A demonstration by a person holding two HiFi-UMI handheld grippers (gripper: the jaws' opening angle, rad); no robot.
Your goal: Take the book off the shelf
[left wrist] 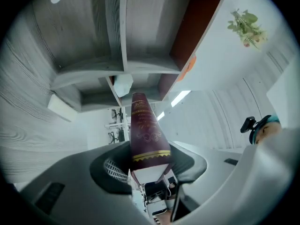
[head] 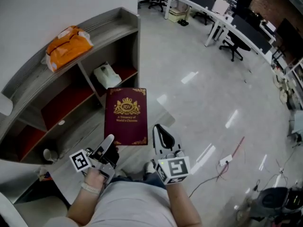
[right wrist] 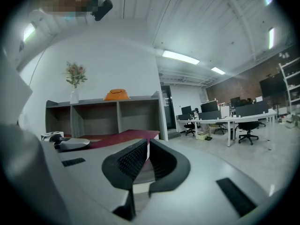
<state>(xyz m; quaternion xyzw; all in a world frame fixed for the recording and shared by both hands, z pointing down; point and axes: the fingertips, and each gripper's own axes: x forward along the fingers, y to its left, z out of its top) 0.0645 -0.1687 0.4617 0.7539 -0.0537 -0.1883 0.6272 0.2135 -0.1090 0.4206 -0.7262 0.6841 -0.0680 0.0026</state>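
A maroon book (head: 126, 115) with a gold crest lies flat, cover up, in the air in front of the grey shelf (head: 80, 32). My left gripper (head: 108, 143) is shut on the book's lower left edge. In the left gripper view the book (left wrist: 145, 125) stands between the jaws, with the gripper (left wrist: 150, 162) clamped on its end. My right gripper (head: 162, 135) sits just off the book's lower right corner, jaws drawn together and holding nothing. In the right gripper view the gripper (right wrist: 147, 156) shows only a thin slit, and the book's cover (right wrist: 117, 137) stretches away to the left.
An orange bag (head: 68, 44) lies on the shelf top, and a white object (head: 108, 74) sits in a lower compartment. A vase of flowers (right wrist: 75, 78) stands at the shelf's far end. Desks and office chairs (head: 227, 27) line the back right. Cables (head: 227, 160) lie on the glossy floor.
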